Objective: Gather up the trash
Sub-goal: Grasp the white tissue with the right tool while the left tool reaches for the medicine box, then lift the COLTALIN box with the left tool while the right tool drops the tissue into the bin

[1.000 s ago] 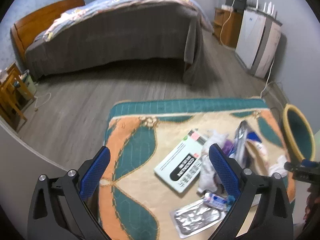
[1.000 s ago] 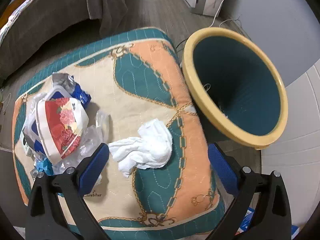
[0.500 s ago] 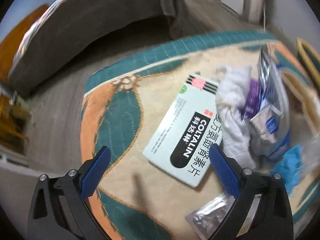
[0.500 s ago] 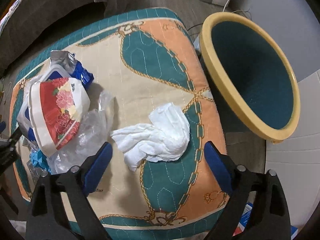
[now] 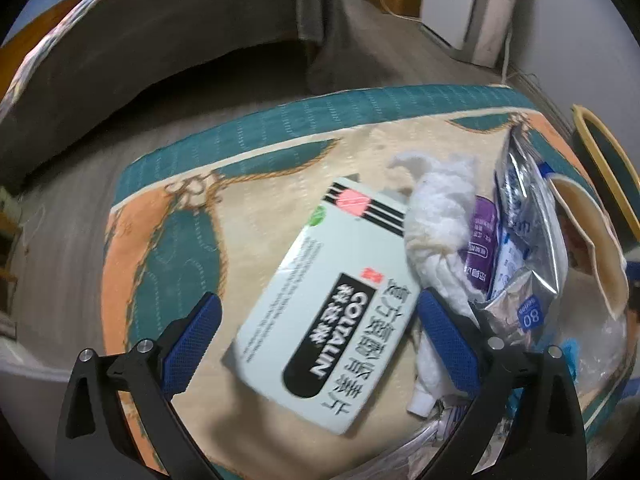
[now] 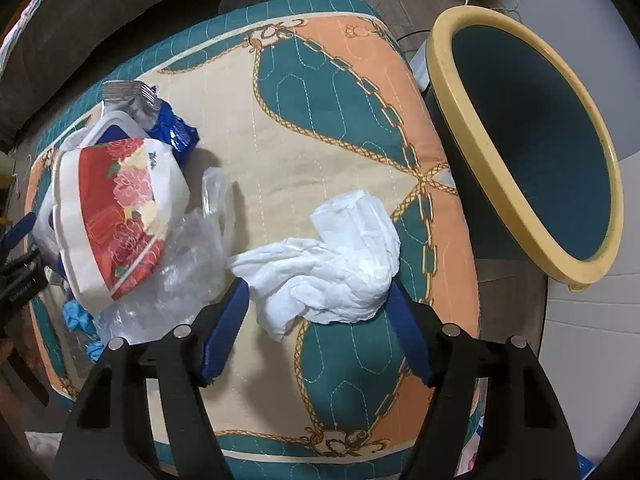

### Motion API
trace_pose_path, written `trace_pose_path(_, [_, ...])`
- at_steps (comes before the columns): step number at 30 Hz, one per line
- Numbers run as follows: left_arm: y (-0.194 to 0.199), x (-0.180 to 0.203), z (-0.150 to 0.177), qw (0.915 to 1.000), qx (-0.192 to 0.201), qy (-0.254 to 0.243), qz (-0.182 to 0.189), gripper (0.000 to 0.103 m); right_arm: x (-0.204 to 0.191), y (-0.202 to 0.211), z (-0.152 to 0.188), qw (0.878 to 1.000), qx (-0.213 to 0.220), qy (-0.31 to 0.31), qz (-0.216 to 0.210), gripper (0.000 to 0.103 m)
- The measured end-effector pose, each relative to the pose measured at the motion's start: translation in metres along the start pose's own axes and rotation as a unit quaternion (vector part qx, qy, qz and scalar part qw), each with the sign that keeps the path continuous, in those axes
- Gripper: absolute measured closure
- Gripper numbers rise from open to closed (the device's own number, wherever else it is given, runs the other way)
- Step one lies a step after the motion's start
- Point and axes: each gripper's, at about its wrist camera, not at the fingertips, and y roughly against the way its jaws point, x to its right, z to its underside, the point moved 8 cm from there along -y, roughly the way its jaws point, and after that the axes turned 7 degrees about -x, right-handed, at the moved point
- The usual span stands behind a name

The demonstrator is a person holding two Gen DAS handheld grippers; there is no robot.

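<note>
Since earlier: both grippers have dropped closer to the quilt; the left gripper (image 5: 318, 314) now straddles the box, and the right gripper's fingers have narrowed around the tissue.
Left gripper: jaws spread wide, blue pads either side of the box's near end, not clamped on it.
Box (image 5: 326, 306): pale medicine carton marked COLTALIN, lying flat and askew on the quilt (image 5: 188, 240), its right edge against a twisted white cloth (image 5: 436, 216).
Trash pile, left view: beyond the cloth, a purple packet (image 5: 480, 250) and a silver foil bag (image 5: 524, 240) stand crowded together; the picture is motion-blurred.
Right gripper (image 6: 318, 300): jaws part-open, pads flanking the tissue; the right pad appears to touch it, but a firm grip cannot be confirmed.
Tissue (image 6: 336, 268): crumpled white wad on the quilt's (image 6: 288, 152) cream and teal pattern, near the bin.
Bin (image 6: 496, 160): teal with a yellow rim, just off the quilt's right edge, mouth tilted toward the camera.
Left of tissue: clear plastic film (image 6: 188, 256), a red floral wrapper (image 6: 116, 216), and a blue foil packet (image 6: 172, 132) behind it.
Far left edge: part of the other gripper shows in the right view.
</note>
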Motion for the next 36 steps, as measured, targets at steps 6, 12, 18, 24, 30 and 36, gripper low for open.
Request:
trace_pose_path(6, [-0.011, 0.003, -0.001, 0.9999, -0.015, -0.003, 0.007, 0.009, 0.003, -0.002, -0.004, 1.000, -0.002, 0.012, 0.006, 0.061])
trace_pose_path(12, [-0.016, 0.002, 0.003, 0.9992, -0.037, -0.011, 0.001, 0.018, -0.007, 0.007, -0.012, 0.999, 0.016, 0.032, -0.004, 0.087])
trace_pose_path(18, [0.000, -0.007, 0.009, 0.9988, -0.036, 0.001, -0.032, 0.023, -0.011, 0.033, -0.027, 0.998, 0.056, 0.033, -0.018, 0.087])
trace_pose_path(24, [0.039, -0.017, 0.011, 0.9983, 0.003, 0.043, -0.038, 0.025, -0.019, 0.067, -0.034, 0.994, 0.096, 0.036, -0.045, 0.088])
trace_pose_path(30, [0.089, -0.007, 0.008, 0.9973, 0.047, 0.053, -0.021, 0.078, -0.023, 0.097, -0.035, 0.989, 0.131, 0.043, -0.059, 0.088])
trace_pose_path(36, [0.091, -0.002, 0.022, 0.9985, 0.017, 0.048, -0.020, 0.089, -0.015, 0.104, -0.031, 0.988, 0.133, 0.035, -0.076, 0.088])
